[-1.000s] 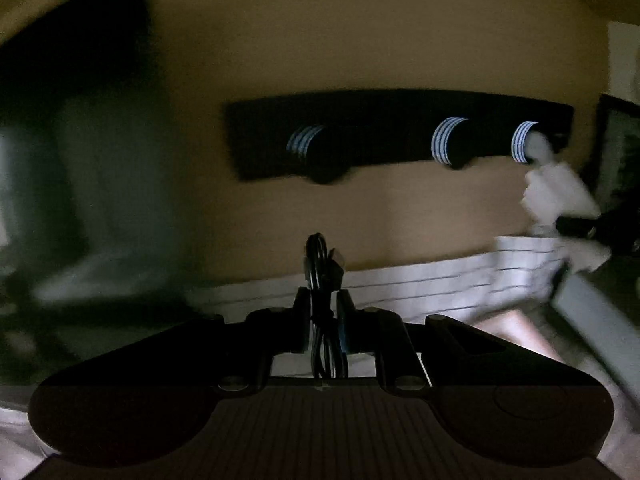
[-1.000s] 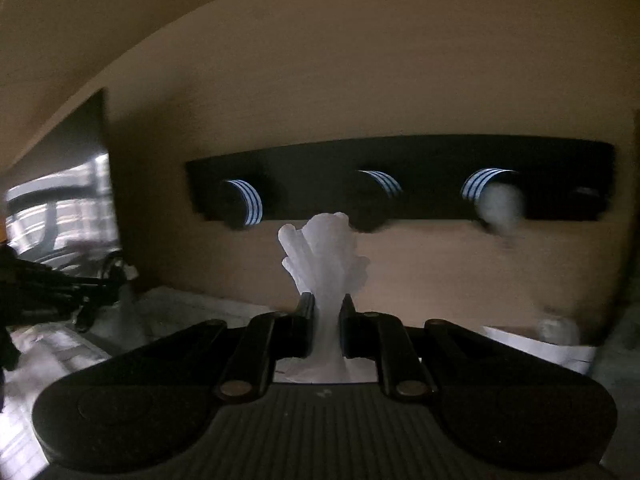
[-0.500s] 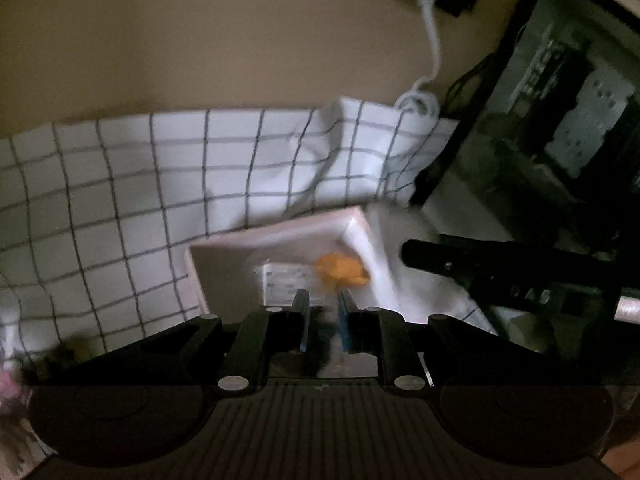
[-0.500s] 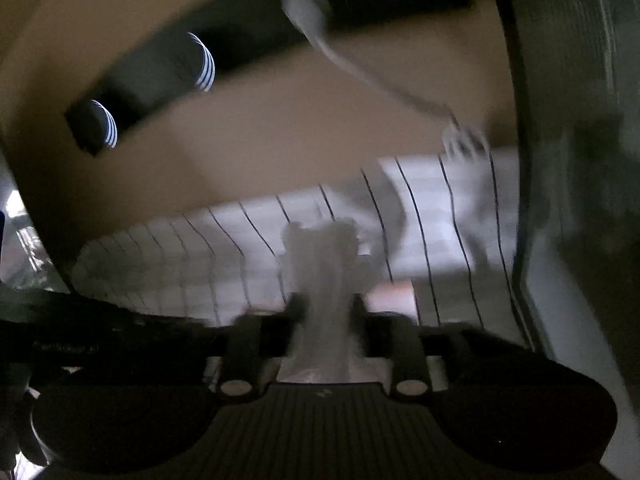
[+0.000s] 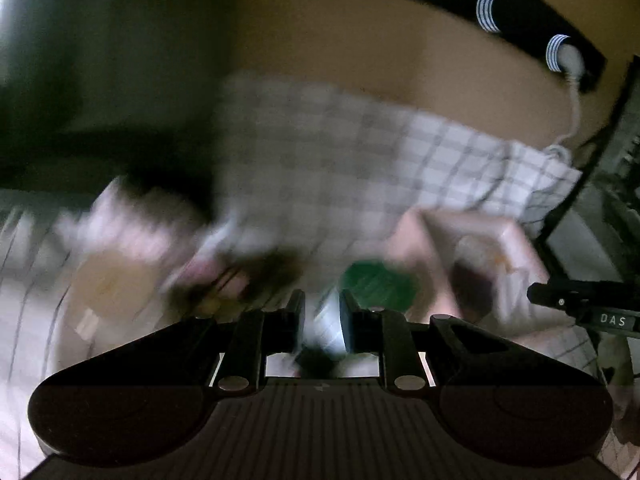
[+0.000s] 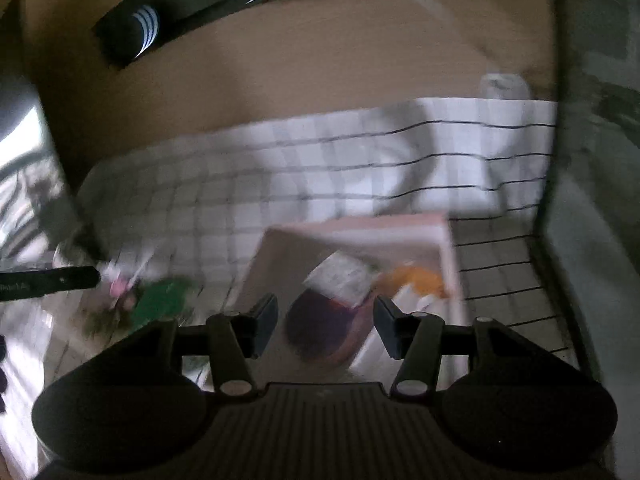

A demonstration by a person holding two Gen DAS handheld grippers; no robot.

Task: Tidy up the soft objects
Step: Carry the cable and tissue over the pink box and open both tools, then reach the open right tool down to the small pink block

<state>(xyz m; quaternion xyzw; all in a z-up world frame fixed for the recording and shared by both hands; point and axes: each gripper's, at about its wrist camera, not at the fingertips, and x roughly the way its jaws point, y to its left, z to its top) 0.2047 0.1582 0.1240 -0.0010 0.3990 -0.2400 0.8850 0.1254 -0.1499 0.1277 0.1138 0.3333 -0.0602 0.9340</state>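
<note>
The right gripper (image 6: 325, 312) is released: its jaws have just been opening and stand wide apart with nothing between them; it hangs over the near side of a pink box (image 6: 360, 224) that sits toward the right end of the worktop, on a white checked cloth (image 6: 360, 160) that runs up to the back edge against a tan wall; in the box lie a dark purple rounded soft thing (image 6: 316, 332) at the near left, a printed card (image 6: 340, 280) leaning over it, an orange piece (image 6: 416, 280) at the far right corner, and a white piece (image 6: 376, 356) by the near right wall, too blurred to name; left of the box, apart from it on the cloth, lies a green soft thing (image 6: 160, 304), with small pink and dark bits just beside it that are smeared beyond telling; the left gripper (image 5: 322, 316) points down at the middle of the worktop, just short of the green thing; its jaws have just been opening a little, only a narrow slit parts them, and a dark blur sits low in that slit, so I cannot tell whether it is clenched on anything; farther toward the left end lies a tan round shape (image 5: 112, 280), badly blurred; on the wall above the back edge hangs a black rail (image 5: 520, 12) with striped pegs, and a white plug (image 5: 572, 60) with its cable drops from the rail's right end to the cloth.
</note>
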